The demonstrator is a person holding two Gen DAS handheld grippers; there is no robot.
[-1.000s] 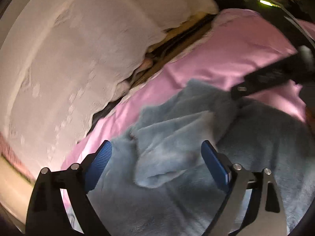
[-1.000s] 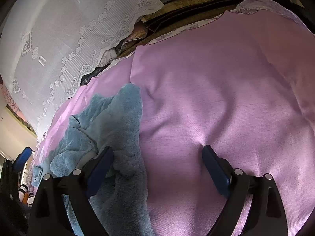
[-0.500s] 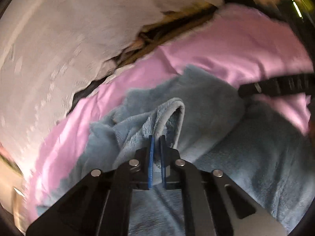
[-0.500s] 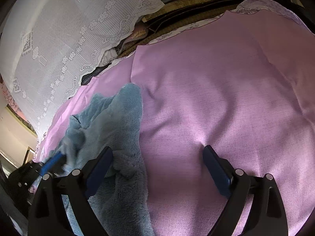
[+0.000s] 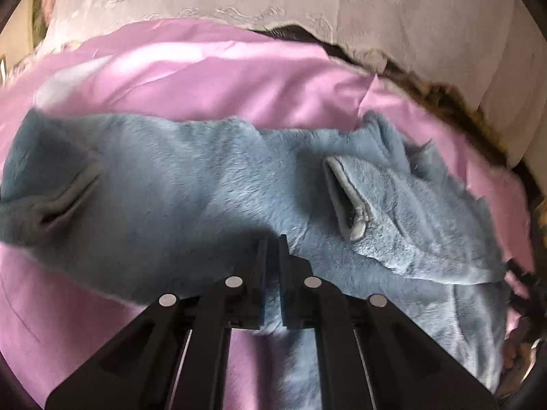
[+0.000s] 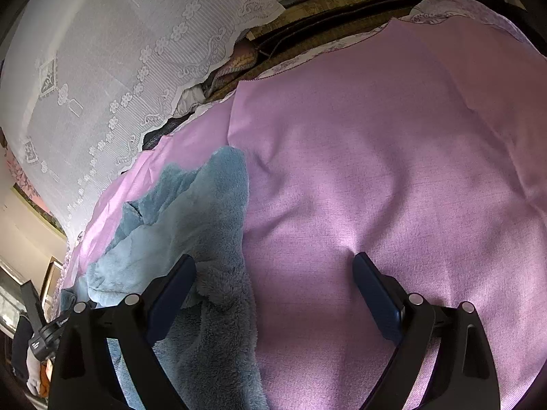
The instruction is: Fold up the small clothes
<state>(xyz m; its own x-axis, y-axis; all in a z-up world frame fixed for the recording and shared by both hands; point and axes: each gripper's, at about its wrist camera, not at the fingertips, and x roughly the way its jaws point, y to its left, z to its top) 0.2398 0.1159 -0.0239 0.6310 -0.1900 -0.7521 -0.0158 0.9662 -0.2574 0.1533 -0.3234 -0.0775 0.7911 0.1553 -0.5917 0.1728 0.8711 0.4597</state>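
Left gripper (image 5: 271, 239), jaws closed on the fluffy grey-blue fleece garment (image 5: 191, 184), holds its edge for folding; right gripper (image 6: 273, 273) hangs wide open, empty, over the pink bedsheet (image 6: 393, 171).

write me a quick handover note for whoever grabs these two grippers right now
Left gripper: shut on a pinch of the blue fleece garment.
Right gripper: open, holding nothing, one finger over the garment's edge, the other above the pink sheet.
Garment: spread across the sheet, still rumpled, sleeve openings showing.
Done: one grip taken; no neat fold visible.
Left: probably carry that pinch across, flatten, finish the fold.
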